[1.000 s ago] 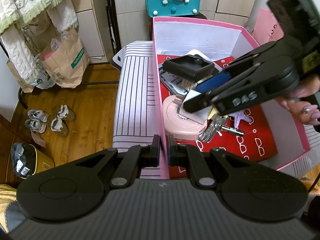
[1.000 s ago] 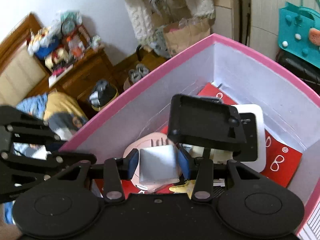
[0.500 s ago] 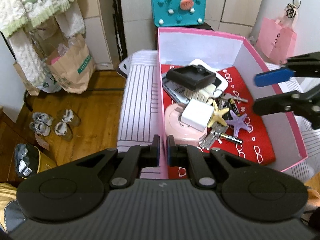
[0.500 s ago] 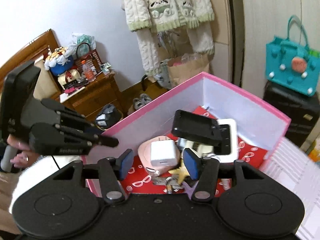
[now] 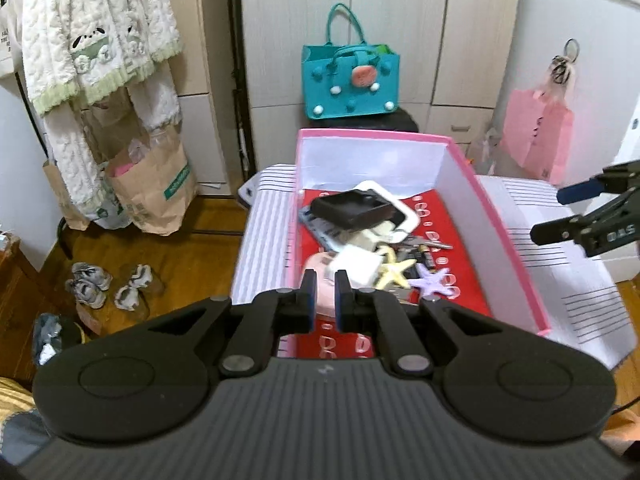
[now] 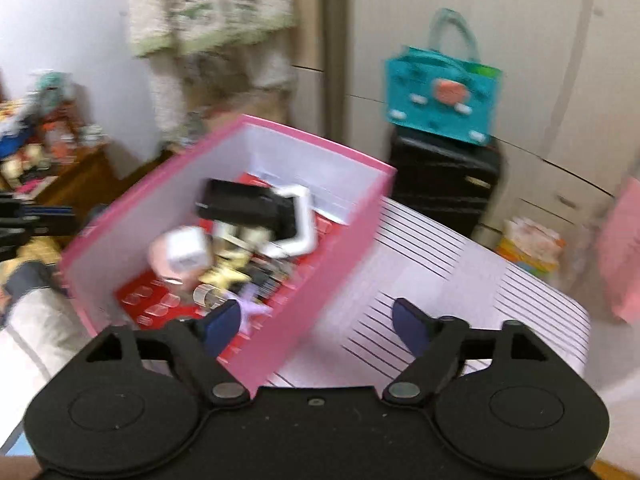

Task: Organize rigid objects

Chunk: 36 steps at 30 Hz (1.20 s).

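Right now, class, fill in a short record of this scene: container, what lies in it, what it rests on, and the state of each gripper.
container: pink box, open top, white inside
contents: white charger cube, black case, yellow starfish, purple starfish, keys, piled on a red liner
support: striped white surface
left gripper: shut, holding nothing
right gripper: jaws have just been opening, nothing between them, away from the box's contents

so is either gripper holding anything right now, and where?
Nothing held. The left gripper is shut on nothing; the right gripper, just opened wide, is empty. The white cube lies in the pink box.
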Each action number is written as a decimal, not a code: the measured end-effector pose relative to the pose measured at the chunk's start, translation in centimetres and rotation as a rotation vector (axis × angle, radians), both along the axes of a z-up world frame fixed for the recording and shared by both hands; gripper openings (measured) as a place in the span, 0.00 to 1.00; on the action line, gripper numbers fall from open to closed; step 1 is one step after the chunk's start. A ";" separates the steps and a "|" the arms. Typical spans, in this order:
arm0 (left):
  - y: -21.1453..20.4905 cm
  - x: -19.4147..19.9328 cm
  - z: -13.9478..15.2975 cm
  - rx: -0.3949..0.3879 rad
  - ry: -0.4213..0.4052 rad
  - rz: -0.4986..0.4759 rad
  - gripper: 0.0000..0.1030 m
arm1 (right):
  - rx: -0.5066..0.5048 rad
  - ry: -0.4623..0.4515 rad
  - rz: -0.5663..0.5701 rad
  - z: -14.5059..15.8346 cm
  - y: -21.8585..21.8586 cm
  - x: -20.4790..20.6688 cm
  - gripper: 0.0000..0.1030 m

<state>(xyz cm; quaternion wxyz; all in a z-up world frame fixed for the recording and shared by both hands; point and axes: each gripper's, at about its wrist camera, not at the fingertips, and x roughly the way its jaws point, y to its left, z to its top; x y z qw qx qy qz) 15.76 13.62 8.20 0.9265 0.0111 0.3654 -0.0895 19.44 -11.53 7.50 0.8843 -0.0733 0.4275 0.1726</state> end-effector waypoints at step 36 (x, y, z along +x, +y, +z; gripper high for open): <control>-8.7 -12.2 -3.3 -0.077 -0.266 0.091 0.70 | 0.086 -0.391 -0.337 -1.1 -4.7 -20.9 0.90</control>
